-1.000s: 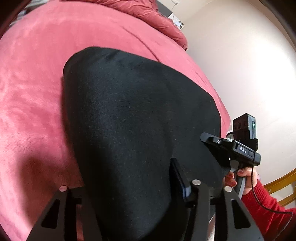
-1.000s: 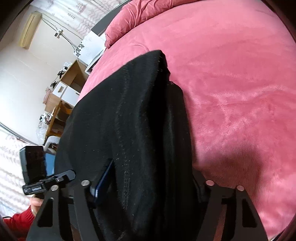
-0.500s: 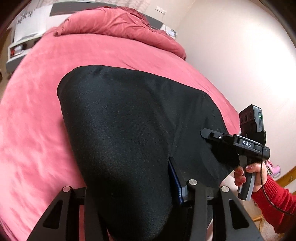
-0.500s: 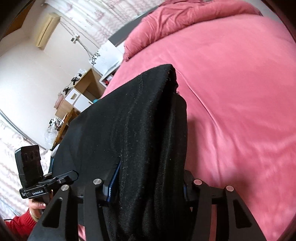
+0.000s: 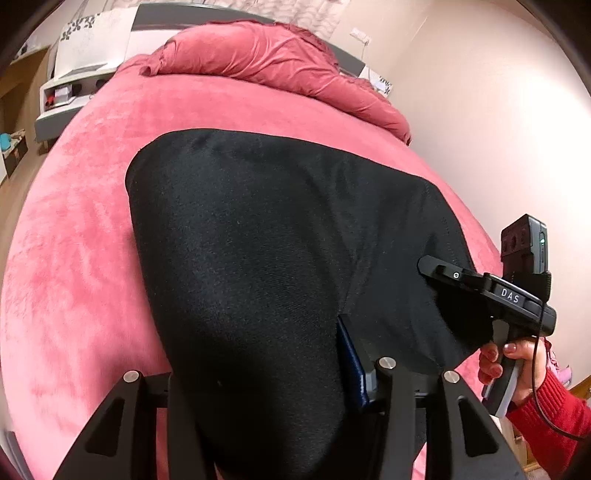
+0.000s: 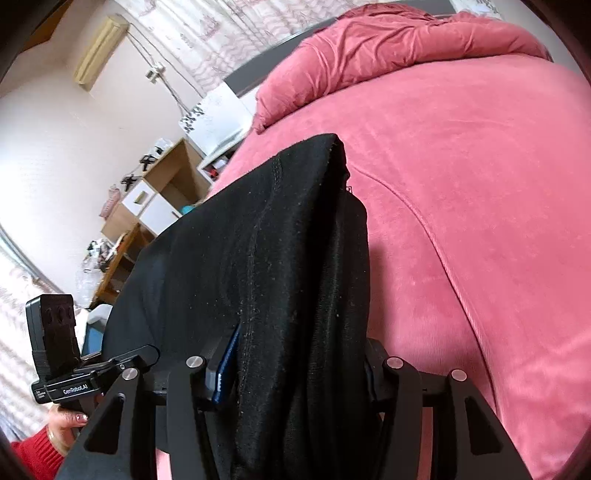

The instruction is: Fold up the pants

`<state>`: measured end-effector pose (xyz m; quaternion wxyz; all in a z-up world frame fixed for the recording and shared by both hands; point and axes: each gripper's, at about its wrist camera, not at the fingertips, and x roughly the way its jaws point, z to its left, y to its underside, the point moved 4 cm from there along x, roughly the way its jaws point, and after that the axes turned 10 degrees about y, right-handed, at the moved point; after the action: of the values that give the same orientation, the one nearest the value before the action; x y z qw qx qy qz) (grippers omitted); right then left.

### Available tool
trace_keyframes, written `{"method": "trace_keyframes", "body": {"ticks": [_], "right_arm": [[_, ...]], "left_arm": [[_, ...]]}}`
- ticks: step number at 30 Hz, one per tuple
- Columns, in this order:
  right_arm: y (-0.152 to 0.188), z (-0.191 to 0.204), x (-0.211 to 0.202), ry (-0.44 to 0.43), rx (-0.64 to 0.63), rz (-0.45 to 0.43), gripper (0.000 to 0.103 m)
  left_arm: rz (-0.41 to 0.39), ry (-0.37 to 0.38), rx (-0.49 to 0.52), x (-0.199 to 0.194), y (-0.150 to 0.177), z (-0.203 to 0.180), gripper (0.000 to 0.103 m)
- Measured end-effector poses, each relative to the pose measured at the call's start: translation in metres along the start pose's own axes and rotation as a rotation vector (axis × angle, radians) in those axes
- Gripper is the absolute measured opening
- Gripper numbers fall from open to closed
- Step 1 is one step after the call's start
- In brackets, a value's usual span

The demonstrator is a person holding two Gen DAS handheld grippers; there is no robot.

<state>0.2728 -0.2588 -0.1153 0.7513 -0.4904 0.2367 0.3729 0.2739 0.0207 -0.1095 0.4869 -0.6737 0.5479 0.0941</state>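
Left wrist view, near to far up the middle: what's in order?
Left gripper shut on the black pants → pink bedspread → rumpled pink duvet → dark headboard.

1. Both cameras now sit higher and tip further up than a second ago: the left wrist view takes in the whole pillow point(image 5: 280, 62) and the white nightstand point(image 5: 88, 70), which were cut off before.
2. The right wrist view now shows the air conditioner point(image 6: 99, 51), the curtain and the wooden shelves point(image 6: 147, 206) more fully.
3. The pants point(image 5: 280, 258) have risen with the grippers; their far edge now lies lower in the left view, with more pink blanket point(image 5: 74, 240) showing beyond it.
4. The right gripper point(image 5: 428, 267) now appears nearer the far right edge of the left view.
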Motion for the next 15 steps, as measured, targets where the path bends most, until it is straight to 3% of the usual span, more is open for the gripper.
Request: {"method": "trace_keyframes", "body": {"ticks": [4, 7, 10, 12, 15], "right_arm": [[0.002, -0.017, 0.023, 0.029, 0.021, 0.043, 0.057], [0.002, -0.034, 0.026, 0.034, 0.084, 0.018, 0.068], [0.005, -0.046, 0.015, 0.043, 0.115, 0.0, 0.071], [0.005, -0.044, 0.003, 0.111, 0.041, -0.021, 0.071], [0.0, -0.033, -0.018, 0.219, -0.035, -0.064, 0.07]], "left_arm": [[0.036, 0.001, -0.037, 0.035, 0.004, 0.012, 0.054], [-0.007, 0.07, -0.103, 0.039, 0.014, 0.032, 0.062], [-0.048, 0.109, -0.141, 0.031, 0.028, 0.041, 0.064], [-0.057, 0.093, -0.138, 0.021, 0.034, 0.044, 0.065], [-0.085, 0.013, -0.095, 0.006, 0.037, 0.036, 0.065]]}}
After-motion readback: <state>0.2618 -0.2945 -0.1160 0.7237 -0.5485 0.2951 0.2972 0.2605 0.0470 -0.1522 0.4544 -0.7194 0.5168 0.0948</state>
